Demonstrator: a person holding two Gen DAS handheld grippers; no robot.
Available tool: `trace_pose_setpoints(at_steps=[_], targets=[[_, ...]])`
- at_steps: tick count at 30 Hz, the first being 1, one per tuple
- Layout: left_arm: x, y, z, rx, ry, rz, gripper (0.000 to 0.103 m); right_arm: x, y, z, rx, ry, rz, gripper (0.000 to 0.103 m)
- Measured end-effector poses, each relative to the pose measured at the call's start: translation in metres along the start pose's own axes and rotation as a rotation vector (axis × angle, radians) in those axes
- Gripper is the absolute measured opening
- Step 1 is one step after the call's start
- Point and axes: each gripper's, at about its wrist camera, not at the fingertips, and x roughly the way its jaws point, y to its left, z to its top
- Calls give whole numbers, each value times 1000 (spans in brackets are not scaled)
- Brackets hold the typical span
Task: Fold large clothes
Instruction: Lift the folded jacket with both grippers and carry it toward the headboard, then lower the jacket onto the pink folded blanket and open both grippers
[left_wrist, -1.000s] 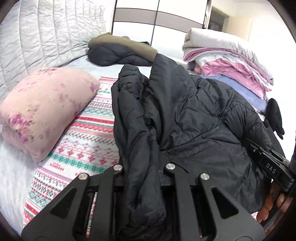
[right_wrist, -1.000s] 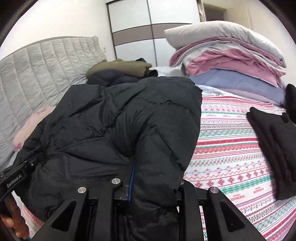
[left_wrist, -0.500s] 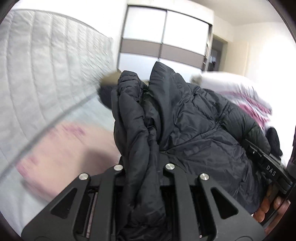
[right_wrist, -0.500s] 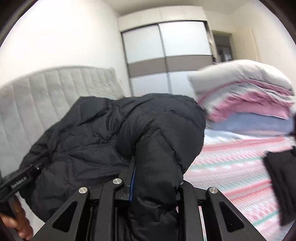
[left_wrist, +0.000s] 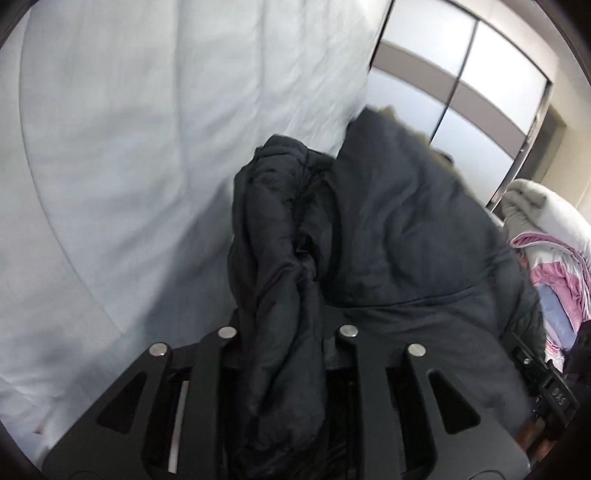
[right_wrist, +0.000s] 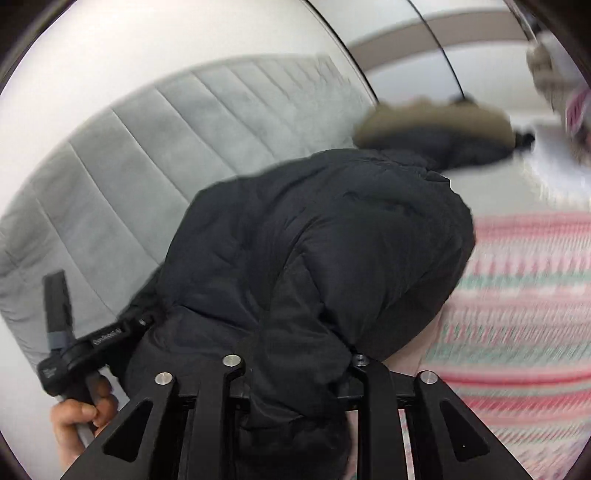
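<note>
Change since approx. 1 s ago: both units have swung across the bed, carrying the black puffer jacket (left_wrist: 388, 236) with them. The pink floral pillow and patterned sheet that filled the left wrist view are gone; the grey quilted headboard (left_wrist: 129, 147) now fills it. The right wrist view has turned toward the same headboard, with heavy motion blur.

Jaw state:
- Left gripper (left_wrist: 284, 354): jaws opening, a bunched fold of jacket between them, fabric packed against both sides.
- Right gripper (right_wrist: 295, 373): jaws opening, a thick jacket fold between them, likewise filling the gap.

Jacket position: off the bed, slung between the two grippers, near the headboard, bulk toward the far side.

Task meaning (est.): the folded jacket is in transfer to a put-down spot, prob. by the far stack. With both sets of jaws easing, release looks imminent; the fold may spring open if dropped from height.

Count:
- Grippers: 2.
- Held jacket: 1.
- Hand (right_wrist: 81, 417) in view: 1, on the left unit's handle.
- Far pile (right_wrist: 436, 136) of dark/olive garments: 1 pile; items approx. 2, too blurred to confirm.
- Bedding stack (left_wrist: 546, 251), right: 1.
- Striped sheet (right_wrist: 524, 314): 1.
</note>
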Motion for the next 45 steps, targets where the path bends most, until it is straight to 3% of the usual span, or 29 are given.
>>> trace_pose_setpoints(at_steps=[3, 6, 9, 11, 14, 19, 25, 28, 31, 33, 37, 42, 45], targets=[[10, 8, -2, -1, -7, -15, 28, 9, 1, -15, -16, -2, 13, 30], [5, -6, 18, 11, -24, 4, 29, 6, 1, -1, -18, 18, -21, 32], [2, -20, 28, 43, -38, 44, 39, 0, -12, 17, 35, 39, -11, 39], [3, -18, 28, 47, -32, 63, 45, -4, -17, 22, 30, 65, 10, 55], [-3, -8, 27, 7, -12, 41, 53, -16, -28, 23, 44, 65, -6, 65], [-33, 8, 33, -82, -53, 46, 62, -39, -43, 21, 76, 52, -3, 69], [-76, 9, 17, -51, -104, 76, 63, -59, -41, 20, 94, 28, 12, 69], [-92, 2, -6, -24, -104, 66, 65, -62, -39, 15, 113, 41, 65, 69], [-93, -9, -18, 28, -58, 54, 65, -52, -68, 8, 285, 93, 122, 69], [-102, -15, -29, 51, -70, 86, 65, -51, -93, 3, 423, 75, 160, 69], [-112, -32, -49, 84, -84, 77, 66, -61, -121, -5, 482, 50, 204, 69], [-124, -58, -85, 111, -58, -33, 66, -64, -141, -3, 559, 28, 252, 70], [-123, -68, -82, 122, -28, -84, 66, -24, -158, 0, 703, 131, 358, 71]])
